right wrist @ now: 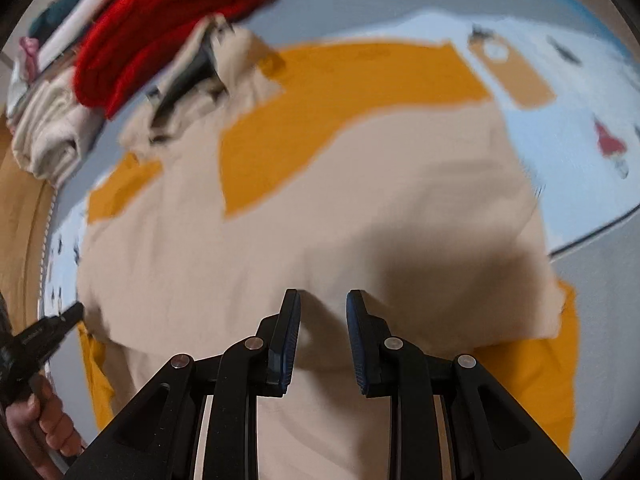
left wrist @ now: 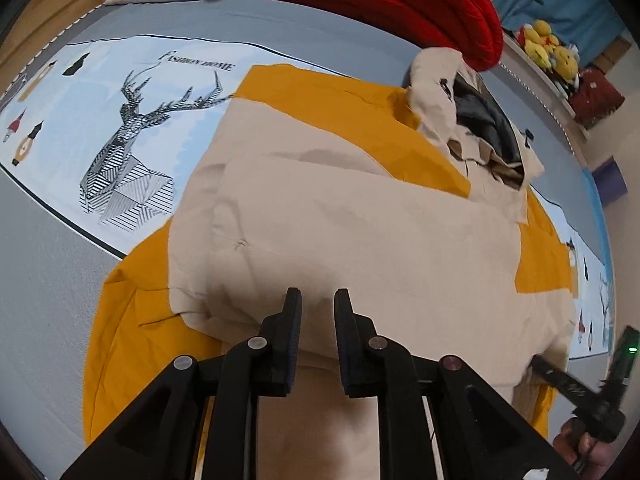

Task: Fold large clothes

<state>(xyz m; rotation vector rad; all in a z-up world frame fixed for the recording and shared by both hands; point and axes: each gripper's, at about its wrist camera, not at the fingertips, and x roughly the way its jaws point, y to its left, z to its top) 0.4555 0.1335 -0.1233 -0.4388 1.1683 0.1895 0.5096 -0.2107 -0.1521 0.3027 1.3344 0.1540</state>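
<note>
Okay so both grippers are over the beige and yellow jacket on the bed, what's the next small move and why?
Probably lower the left gripper and right gripper to the jacket's near hem and pinch it. Both sets of jaws look open with no cloth between them, and the jacket lies flat on the bed, sleeves apparently folded in.

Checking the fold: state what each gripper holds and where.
Nothing is held. The left gripper and right gripper both stand slightly open above the beige-and-yellow jacket, no fabric between their pads.
</note>
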